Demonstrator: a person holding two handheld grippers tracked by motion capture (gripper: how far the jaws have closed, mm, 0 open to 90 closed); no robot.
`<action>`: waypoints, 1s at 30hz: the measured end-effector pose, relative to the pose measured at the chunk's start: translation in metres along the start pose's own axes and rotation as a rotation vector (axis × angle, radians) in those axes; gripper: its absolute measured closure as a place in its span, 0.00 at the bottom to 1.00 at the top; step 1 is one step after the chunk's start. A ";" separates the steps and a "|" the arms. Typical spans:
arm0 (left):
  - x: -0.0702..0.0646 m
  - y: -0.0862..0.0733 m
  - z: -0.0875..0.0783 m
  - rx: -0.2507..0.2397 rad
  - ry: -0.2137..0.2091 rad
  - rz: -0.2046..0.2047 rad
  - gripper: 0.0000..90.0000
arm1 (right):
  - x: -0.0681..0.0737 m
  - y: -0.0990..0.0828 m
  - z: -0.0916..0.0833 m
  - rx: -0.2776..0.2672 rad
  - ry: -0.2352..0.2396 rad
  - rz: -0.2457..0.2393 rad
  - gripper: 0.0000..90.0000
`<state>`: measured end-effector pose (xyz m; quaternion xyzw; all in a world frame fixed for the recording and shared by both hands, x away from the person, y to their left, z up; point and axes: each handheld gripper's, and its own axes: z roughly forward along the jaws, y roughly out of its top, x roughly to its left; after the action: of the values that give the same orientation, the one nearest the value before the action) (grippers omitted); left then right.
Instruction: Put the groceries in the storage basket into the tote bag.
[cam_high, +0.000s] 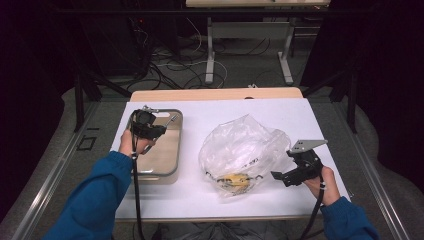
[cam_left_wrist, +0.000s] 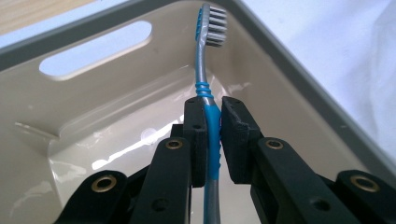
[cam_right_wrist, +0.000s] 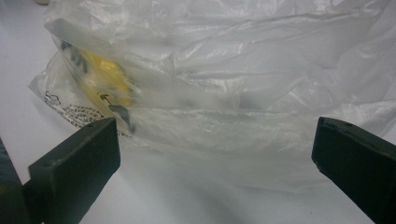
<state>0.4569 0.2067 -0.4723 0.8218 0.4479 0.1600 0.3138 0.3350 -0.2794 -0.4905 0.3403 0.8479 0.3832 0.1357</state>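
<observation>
Left claw (cam_left_wrist: 209, 140) pinches a toothbrush (cam_left_wrist: 208, 93) at its blue grip section, pads pressed on both sides, bristle head pointing away toward the far wall of the tray (cam_left_wrist: 116, 112). The brush is inside the tray's hollow, near its far right corner; whether the handle end touches the floor of the tray I cannot tell. In the high view the left claw (cam_high: 150, 131) sits over the far half of the tray (cam_high: 172, 165), which lies at the surface's (cam_high: 300, 115) left edge. Tray is cream inside, grey rim, slot handle in the far wall; nothing else shows in it besides the brush. Right claw (cam_right_wrist: 212, 154) is spread wide, nothing between the jaws, held just short of the clear plastic bag (cam_right_wrist: 243, 79). The bag (cam_high: 245, 145) sits crumpled mid-surface, toward the near edge; a yellow item (cam_high: 235, 181) with black parts lies inside at its near end, what it is too blurred to tell. In the high view the right claw (cam_high: 282, 176) is just beside the bag's right side. Judgement: brush is gripped, transfer between tray and bag looks in hand but not finished; right claw has not yet taken hold of the bag, so opening or steadying it remains.
</observation>
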 end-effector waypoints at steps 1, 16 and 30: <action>-0.002 0.001 -0.002 -0.008 -0.008 -0.002 0.90 | 0.001 0.001 0.000 -0.007 -0.011 0.001 0.01; -0.029 0.024 -0.035 -0.068 -0.029 0.067 0.90 | 0.011 0.027 -0.009 -0.071 0.007 0.033 0.01; -0.081 0.048 -0.032 -0.105 -0.104 0.151 0.90 | 0.022 0.055 0.010 -0.095 0.071 0.078 0.00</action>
<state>0.4257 0.1310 -0.4148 0.8428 0.3588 0.1636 0.3663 0.3502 -0.2329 -0.4553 0.3523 0.8192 0.4398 0.1065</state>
